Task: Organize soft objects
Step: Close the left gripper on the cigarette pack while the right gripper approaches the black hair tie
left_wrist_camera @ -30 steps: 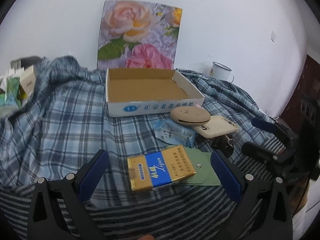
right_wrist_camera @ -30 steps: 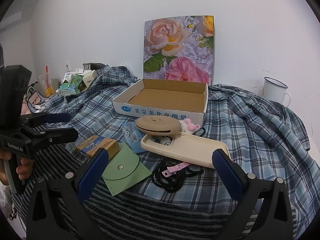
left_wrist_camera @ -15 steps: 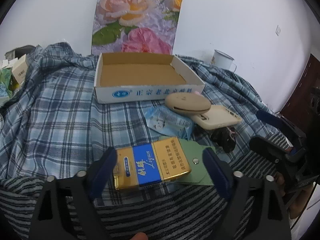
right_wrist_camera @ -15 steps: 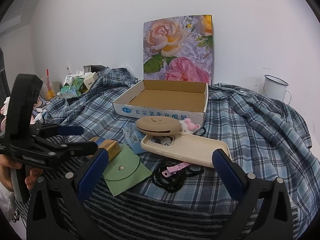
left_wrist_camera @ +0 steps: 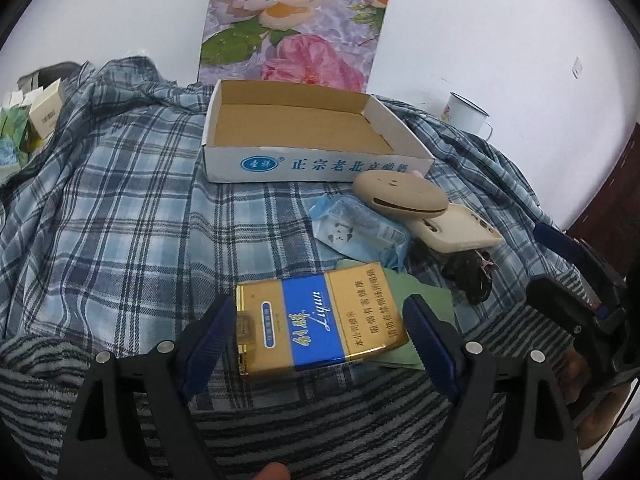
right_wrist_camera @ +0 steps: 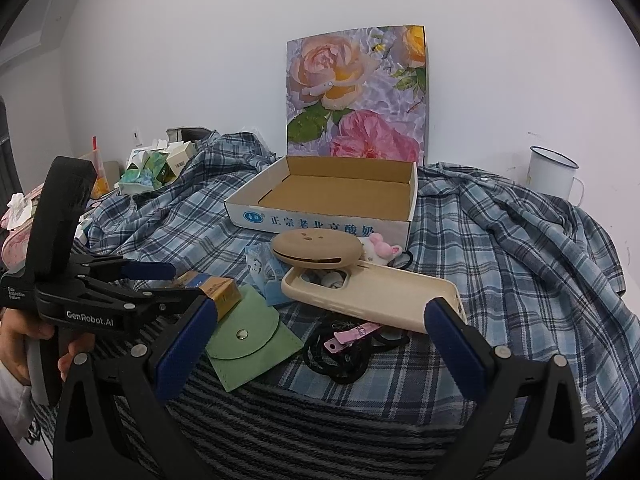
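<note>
A gold and blue cigarette pack (left_wrist_camera: pixel 320 320) lies on the striped cloth, partly over a green snap pouch (right_wrist_camera: pixel 248 340). My left gripper (left_wrist_camera: pixel 318 308) has its blue pads against the pack's two short ends, shut on it. From the right wrist view the left gripper (right_wrist_camera: pixel 188 280) reaches in from the left. My right gripper (right_wrist_camera: pixel 322 312) hangs open above a tangle of black hair ties (right_wrist_camera: pixel 340 360), holding nothing. A beige oval pouch (right_wrist_camera: pixel 316 250) rests on a beige phone case (right_wrist_camera: pixel 380 296). The open cardboard box (left_wrist_camera: pixel 320 164) behind them has nothing in it.
A blue printed packet (left_wrist_camera: pixel 356 232) and a pink plush (right_wrist_camera: pixel 380 248) lie near the box. A plaid shirt (left_wrist_camera: pixel 120 200) covers the table. A rose picture (right_wrist_camera: pixel 356 92) leans on the wall, an enamel mug (right_wrist_camera: pixel 552 178) stands at the right, and small cartons (right_wrist_camera: pixel 156 166) at the left.
My left gripper sank toward the cigarette pack and its jaws narrowed from wide apart to the pack's ends. The right gripper has not moved.
</note>
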A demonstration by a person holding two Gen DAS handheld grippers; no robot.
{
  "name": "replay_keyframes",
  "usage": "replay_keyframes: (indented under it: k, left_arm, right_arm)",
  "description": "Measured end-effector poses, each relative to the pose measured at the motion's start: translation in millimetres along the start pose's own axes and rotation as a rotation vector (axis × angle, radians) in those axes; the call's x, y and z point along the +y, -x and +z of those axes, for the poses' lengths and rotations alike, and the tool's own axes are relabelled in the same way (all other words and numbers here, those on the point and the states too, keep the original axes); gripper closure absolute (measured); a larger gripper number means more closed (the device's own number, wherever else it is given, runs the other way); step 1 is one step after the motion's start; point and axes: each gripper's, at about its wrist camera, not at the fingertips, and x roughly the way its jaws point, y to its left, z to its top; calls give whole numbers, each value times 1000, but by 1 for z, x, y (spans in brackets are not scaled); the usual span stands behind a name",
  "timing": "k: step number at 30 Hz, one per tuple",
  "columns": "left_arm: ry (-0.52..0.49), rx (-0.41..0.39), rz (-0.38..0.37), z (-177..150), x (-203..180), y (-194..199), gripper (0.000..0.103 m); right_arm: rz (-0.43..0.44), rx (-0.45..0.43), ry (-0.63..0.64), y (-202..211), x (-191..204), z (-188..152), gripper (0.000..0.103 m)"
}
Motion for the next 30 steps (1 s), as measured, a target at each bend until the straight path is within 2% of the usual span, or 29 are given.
replay_keyframes:
  k: [7,11,19,20,21,22,30]
  left_arm:
    - [12,27,7,1,2,-6,13]
    - [20,30,15,-1,4,-8,0]
    - [-9,62,29,-2,1,-15,0]
    - [-13,65,34,-3,-1,-15,2]
    - [-18,67,40,-3,-2,-16,12]
    - [-22,69,45,-4,-2,-16,13]
    - [-67,4,29,-8,-11,-4,16]
  right_arm:
    - [2,9,-13,-3,-2,0,0]
    - [2,10,-14,-3,-3,0,0]
    - [2,12,-15,-3,-3,0,0]
    - [2,14,-16,-4,-3,0,0]
    - [2,17,-18,-4,-3,0,0]
    - [3,20,-19,-5,-3,-1,0]
    - [31,66,-69,-14,-13,-3,0]
